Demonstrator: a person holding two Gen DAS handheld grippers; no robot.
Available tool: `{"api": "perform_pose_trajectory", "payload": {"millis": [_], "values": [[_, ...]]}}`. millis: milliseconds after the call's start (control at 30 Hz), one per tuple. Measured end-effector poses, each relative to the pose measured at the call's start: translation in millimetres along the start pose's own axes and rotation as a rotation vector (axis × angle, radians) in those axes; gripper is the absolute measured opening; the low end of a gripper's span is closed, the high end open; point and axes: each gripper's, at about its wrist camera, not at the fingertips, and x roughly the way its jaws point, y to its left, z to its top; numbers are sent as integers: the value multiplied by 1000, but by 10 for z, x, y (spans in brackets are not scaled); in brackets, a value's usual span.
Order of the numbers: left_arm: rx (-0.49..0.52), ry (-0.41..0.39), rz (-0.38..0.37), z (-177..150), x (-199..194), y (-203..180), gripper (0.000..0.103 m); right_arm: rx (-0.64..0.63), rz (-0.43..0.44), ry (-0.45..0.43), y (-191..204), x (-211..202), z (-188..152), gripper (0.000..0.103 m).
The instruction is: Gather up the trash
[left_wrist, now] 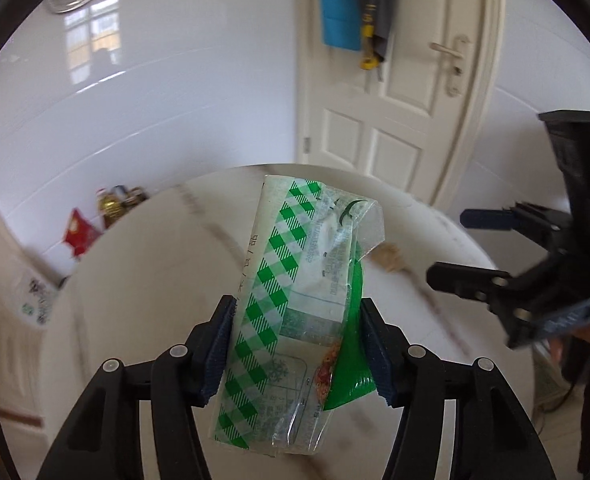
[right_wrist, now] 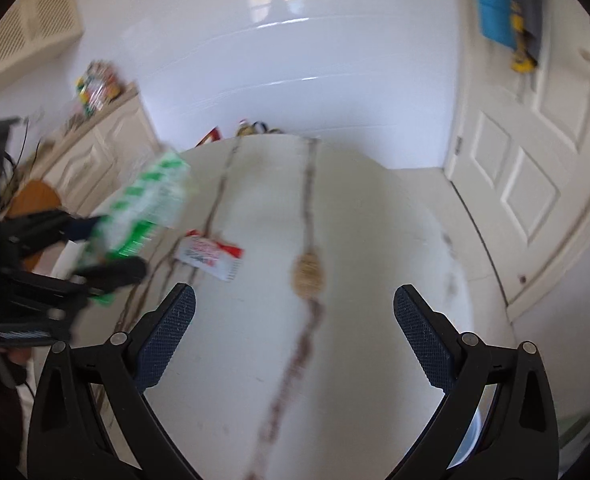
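While our left gripper (left_wrist: 295,344) clamps a green-checked wrapper (left_wrist: 291,304) between its blue pads, lifted clear above the round white table (left_wrist: 143,264), our right gripper (right_wrist: 295,344) hangs beside it with its jaws spread wide and nothing between them. From the right wrist we see the wrapper (right_wrist: 143,208) blurred at the left, held over the table's (right_wrist: 375,240) edge. On the tabletop a red-and-white packet (right_wrist: 211,258) lies just beside a dark vein in the marble, and a small tan scrap (right_wrist: 307,274) sits near the middle, apart from the packet. A white door (left_wrist: 407,92) stands behind the table, with a blue cloth (left_wrist: 339,4) hanging on it
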Motion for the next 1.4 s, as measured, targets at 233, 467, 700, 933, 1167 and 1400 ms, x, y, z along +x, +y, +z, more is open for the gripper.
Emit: {"api": "perform_pose_trajectory", "payload": {"millis": [233, 467, 700, 933, 1167, 1400], "values": [[-56, -5, 41, -347, -342, 399, 56, -139, -17, 60, 526, 434, 137, 100], [-103, 15, 41, -543, -641, 597, 57, -326, 21, 130, 991, 797, 119, 98], [-122, 24, 22, -504, -713, 716, 57, -302, 46, 211, 1006, 1179, 164, 80], [-136, 27, 8, -507, -689, 675, 58, -283, 45, 204, 941, 1165, 185, 29], [-123, 30, 7, -514, -796, 575, 58, -253, 38, 204, 890, 1077, 136, 15], [-107, 10, 19, -507, -1048, 344, 58, -179, 112, 139, 839, 707, -48, 8]]}}
